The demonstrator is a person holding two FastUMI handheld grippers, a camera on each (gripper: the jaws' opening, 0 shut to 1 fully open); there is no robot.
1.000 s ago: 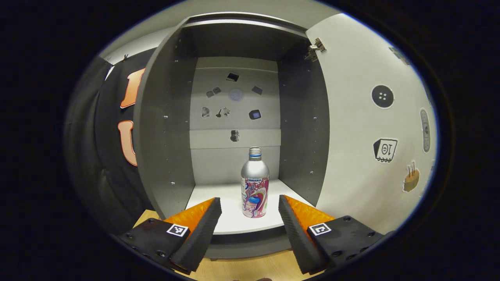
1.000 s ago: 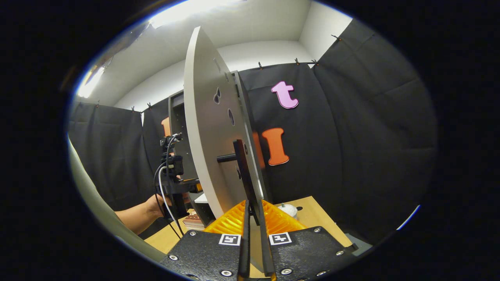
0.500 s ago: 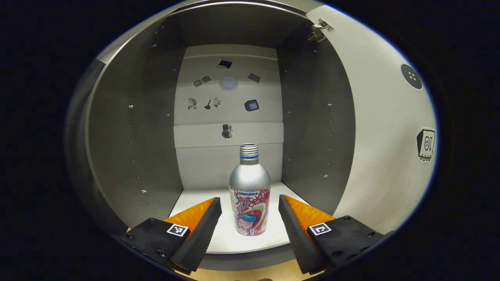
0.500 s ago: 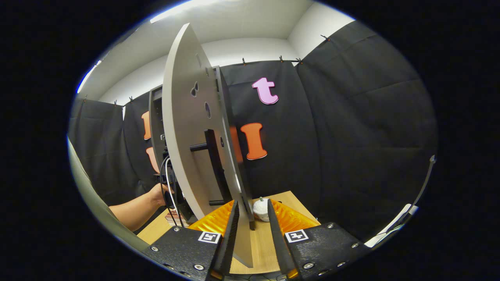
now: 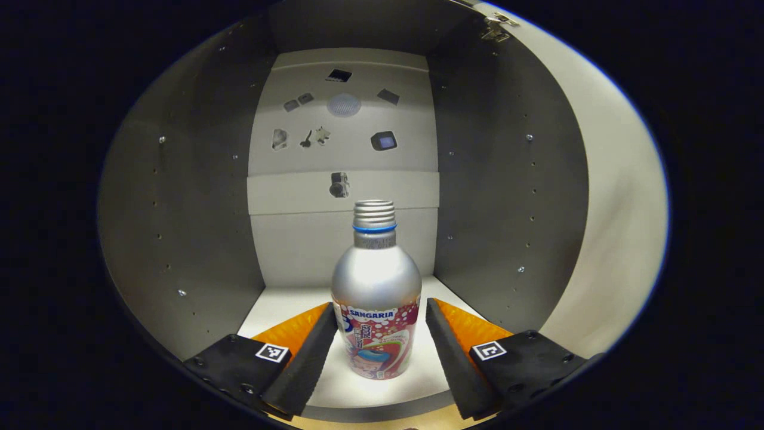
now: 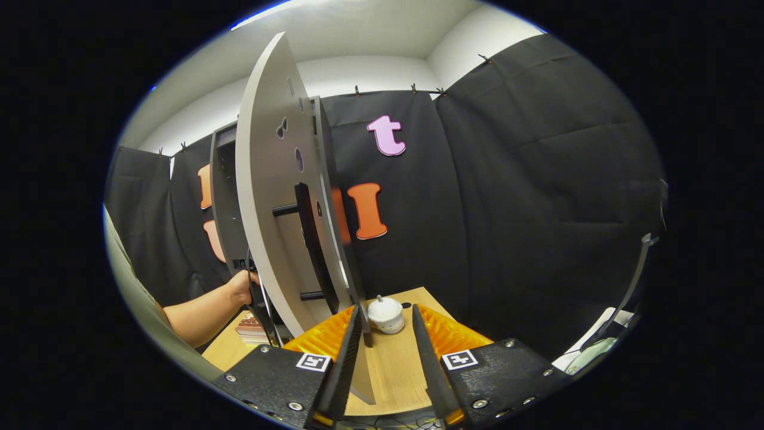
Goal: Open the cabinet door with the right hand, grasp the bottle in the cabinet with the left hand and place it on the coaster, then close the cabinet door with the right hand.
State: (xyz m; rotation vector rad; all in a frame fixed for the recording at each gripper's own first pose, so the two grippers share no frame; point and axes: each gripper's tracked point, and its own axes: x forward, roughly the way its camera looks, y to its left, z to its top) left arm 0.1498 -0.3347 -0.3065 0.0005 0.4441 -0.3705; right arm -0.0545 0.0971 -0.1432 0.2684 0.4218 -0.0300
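Since 0.5 s ago our left gripper [image 5: 381, 319] has pushed deeper into the cabinet [image 5: 197, 197]: the bottle [image 5: 376, 298] now looms larger and stands upright between our 2 spread fingers, neither of which we can see touching it. The bottle sits on the cabinet's white floor, near the front edge. Its label carries the word SANGARIA above a colourful cartoon print, and a blue ring circles the neck under the threaded mouth. Small stickers [image 5: 340, 107] dot the back panel.

In the right gripper view our right gripper [image 6: 382, 340] has drawn back from the cabinet door [image 6: 268, 191] and hangs open beside its lower edge, gripping nothing. The door's black handle [image 6: 307, 239] faces us. A small white lidded pot [image 6: 385, 315] rests on the wooden table [image 6: 394, 364] ahead, and an arm [image 6: 203, 304] reaches behind the door.
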